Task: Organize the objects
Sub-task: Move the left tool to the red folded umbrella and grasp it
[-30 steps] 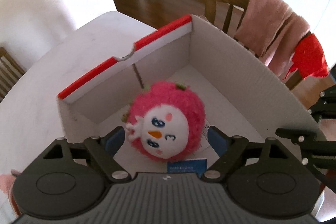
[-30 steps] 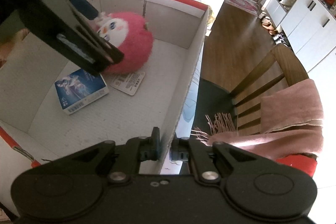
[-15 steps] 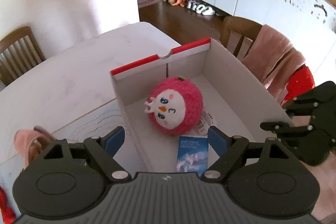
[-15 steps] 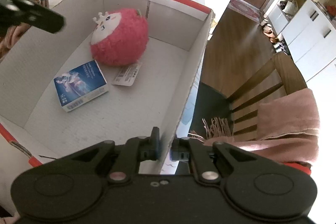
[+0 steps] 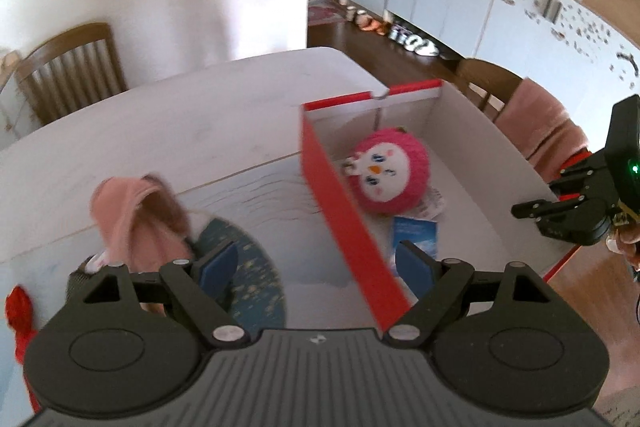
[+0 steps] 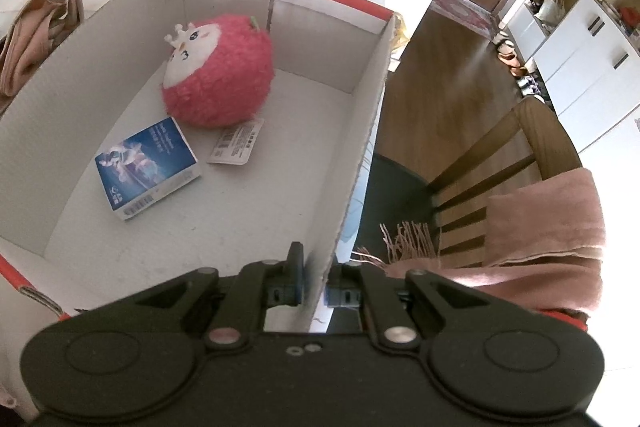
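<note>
Between loads now, plush (image 6: pixel 218 75) and blue packet (image 6: pixel 146 167) already in the box (image 6: pixel 360 131), right gripper (image 6: pixel 314 287) clamped on its side wall, left gripper (image 5: pixel 316 267) spread wide above the surface — next, probably, down onto the pink cloth (image 5: pixel 132 223) beside the box.

Left wrist looks down over table; right wrist nearer; both share box (image 5: pixel 472 131) (image 6: pixel 362 131).
</note>
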`<state>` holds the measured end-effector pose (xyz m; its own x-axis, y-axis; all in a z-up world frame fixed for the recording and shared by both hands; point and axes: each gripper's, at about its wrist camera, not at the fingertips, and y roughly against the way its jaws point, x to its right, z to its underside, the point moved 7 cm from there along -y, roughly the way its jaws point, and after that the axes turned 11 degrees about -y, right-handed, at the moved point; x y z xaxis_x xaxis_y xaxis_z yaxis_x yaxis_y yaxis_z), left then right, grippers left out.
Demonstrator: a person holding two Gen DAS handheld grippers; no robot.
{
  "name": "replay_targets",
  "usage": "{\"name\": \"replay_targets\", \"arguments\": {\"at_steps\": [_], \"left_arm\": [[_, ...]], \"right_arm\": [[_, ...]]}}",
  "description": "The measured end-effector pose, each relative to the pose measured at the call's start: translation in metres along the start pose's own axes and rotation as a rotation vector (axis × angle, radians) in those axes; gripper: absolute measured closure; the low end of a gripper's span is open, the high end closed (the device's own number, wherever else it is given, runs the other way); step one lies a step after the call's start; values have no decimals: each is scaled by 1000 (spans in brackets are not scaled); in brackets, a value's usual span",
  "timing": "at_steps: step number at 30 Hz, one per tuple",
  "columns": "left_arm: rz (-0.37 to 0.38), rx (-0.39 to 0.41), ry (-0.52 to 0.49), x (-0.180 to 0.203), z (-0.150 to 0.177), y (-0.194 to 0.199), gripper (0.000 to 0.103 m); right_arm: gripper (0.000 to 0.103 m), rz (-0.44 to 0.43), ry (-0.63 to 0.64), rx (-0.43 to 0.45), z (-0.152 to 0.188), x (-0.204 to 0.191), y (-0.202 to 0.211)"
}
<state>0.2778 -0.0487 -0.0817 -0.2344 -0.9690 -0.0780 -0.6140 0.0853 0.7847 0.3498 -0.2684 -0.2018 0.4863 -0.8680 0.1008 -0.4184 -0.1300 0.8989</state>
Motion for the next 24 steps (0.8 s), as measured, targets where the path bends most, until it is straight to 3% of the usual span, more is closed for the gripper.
{"name": "replay_targets", "arguments": {"at_steps": [4,11,14,19,24], "left_arm": [[-44,-5,42,-33,25,15,12],[-119,-40,192,-110,77,26,8],[-162,-47,258,-144,97,28,1],[-235,-86,326,-197,126,24,1],[-245,-146,390,-246,156,10,1]], "right_arm": [[96,9,-7,-4,-2,-1,0],[95,36,-23,-13,-2,-3,-2],[94,53,-26,-22,-3,-4,-2],[93,82,-37,-33,-4,-5,-4],[92,112,-48,-45,-4,-7,-5]]}}
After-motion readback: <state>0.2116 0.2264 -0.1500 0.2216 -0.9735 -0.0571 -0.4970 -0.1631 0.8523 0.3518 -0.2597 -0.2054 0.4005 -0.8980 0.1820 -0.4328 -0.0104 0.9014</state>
